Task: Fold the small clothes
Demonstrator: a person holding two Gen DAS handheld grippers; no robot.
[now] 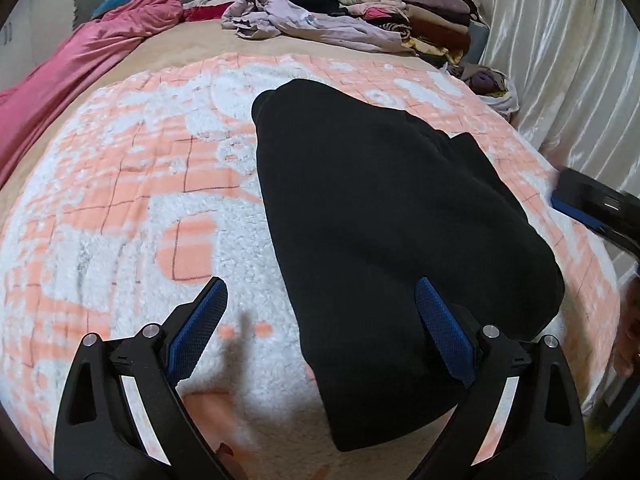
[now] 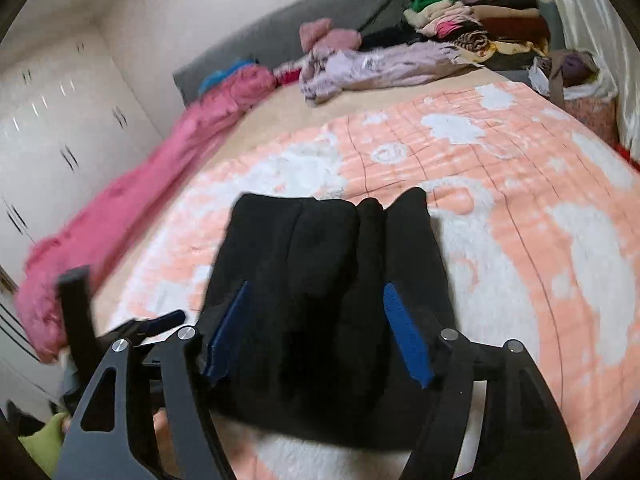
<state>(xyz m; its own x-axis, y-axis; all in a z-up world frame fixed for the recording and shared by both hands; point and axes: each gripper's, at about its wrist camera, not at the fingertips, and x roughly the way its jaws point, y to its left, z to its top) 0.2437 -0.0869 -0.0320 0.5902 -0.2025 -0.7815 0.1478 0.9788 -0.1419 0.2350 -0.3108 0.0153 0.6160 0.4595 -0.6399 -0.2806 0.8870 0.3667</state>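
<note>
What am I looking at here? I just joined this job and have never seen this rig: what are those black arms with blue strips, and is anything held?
Those are two handheld grippers; a person carries one in each hand. Each picture comes from a camera on one gripper, looking along its blue-padded fingers. The left gripper is open over the edge of a folded black garment lying on a pink and white blanket. The right gripper is open above the same garment. Nothing is held. More clothes are piled at the bed's far end.
</note>
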